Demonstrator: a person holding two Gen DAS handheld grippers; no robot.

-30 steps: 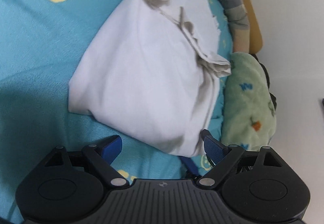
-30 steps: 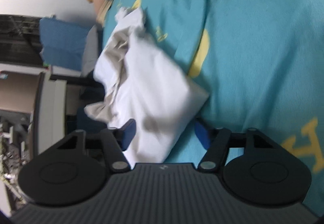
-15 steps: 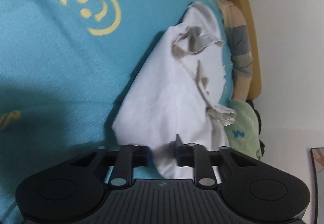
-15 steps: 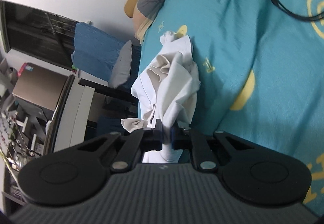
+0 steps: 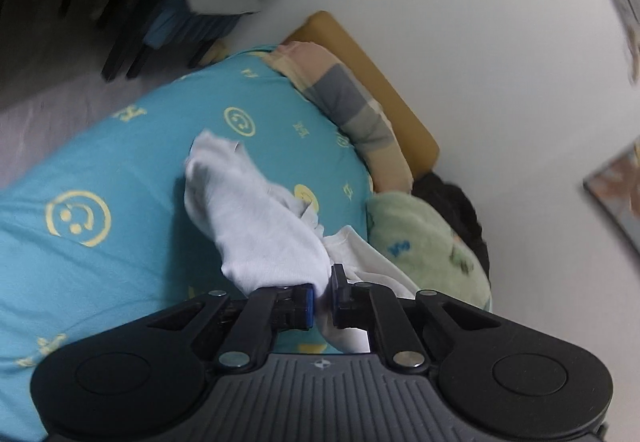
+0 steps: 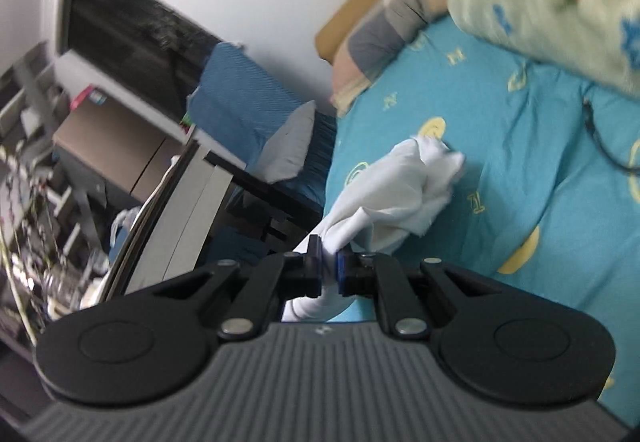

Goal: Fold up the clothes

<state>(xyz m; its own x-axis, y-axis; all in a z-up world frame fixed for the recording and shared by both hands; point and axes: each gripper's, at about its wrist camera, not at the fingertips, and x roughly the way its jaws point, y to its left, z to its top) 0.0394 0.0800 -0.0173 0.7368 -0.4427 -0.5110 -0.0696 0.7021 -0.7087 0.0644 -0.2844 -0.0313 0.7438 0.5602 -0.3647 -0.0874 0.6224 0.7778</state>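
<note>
While pinched in both tools, white garment over teal bedsheet

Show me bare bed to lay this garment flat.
Bare blue bedspread lies left of the white garment, around the smiley print. It is crowded toward the headboard: striped pillow and green blanket.

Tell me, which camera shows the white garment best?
The left wrist view: the white garment stretches broadly from the left gripper across the blue bedspread. The right wrist view shows it bunched and narrower, pinched in the right gripper.
</note>
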